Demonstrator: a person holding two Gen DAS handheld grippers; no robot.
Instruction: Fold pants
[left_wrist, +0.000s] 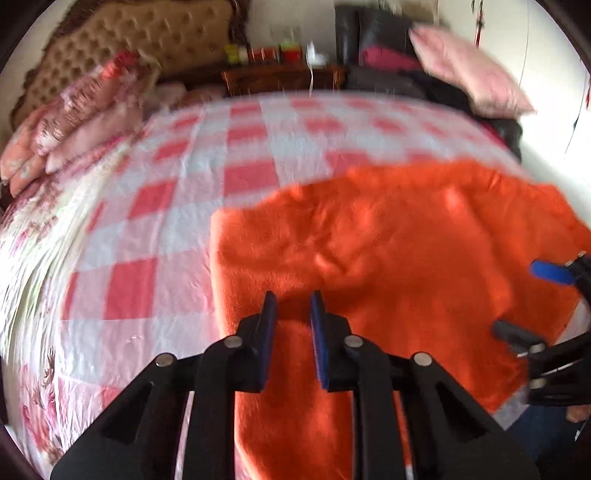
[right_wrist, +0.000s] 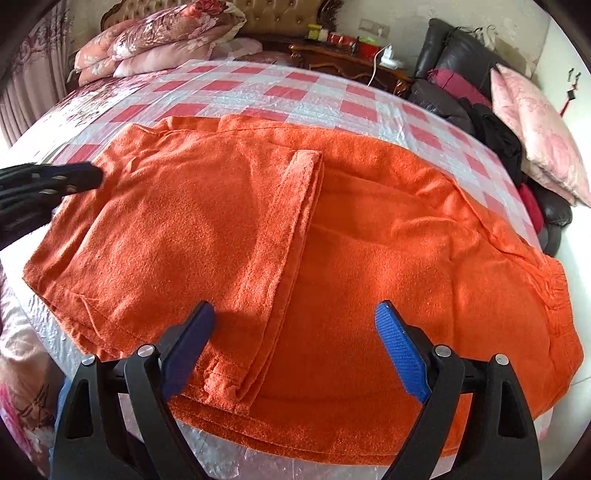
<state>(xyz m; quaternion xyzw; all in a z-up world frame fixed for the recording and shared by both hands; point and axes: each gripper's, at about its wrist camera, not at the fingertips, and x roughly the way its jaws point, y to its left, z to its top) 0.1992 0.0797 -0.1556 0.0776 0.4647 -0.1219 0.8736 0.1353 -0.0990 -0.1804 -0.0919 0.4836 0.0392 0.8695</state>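
The orange pants (right_wrist: 295, 251) are spread across the near part of a bed covered by a pink-and-white checked sheet (right_wrist: 258, 88), one portion folded over on the left with its hem edge running down the middle. The left gripper (left_wrist: 291, 306) is held over the cloth with fingers a narrow gap apart, nothing gripped, and the right gripper (right_wrist: 295, 317) is spread wide and empty above the near edge. Floral pillows (right_wrist: 155, 40) are stacked far left before a tufted headboard (left_wrist: 147, 40); a dark wooden nightstand (right_wrist: 351, 62), dark clothing (right_wrist: 491, 136) and a pink cushion (right_wrist: 539, 125) are seen far right.

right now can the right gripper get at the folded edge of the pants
Probably yes. The right gripper hangs open just above the orange pants, with the folded edge right ahead of its jaws and nothing lying between.
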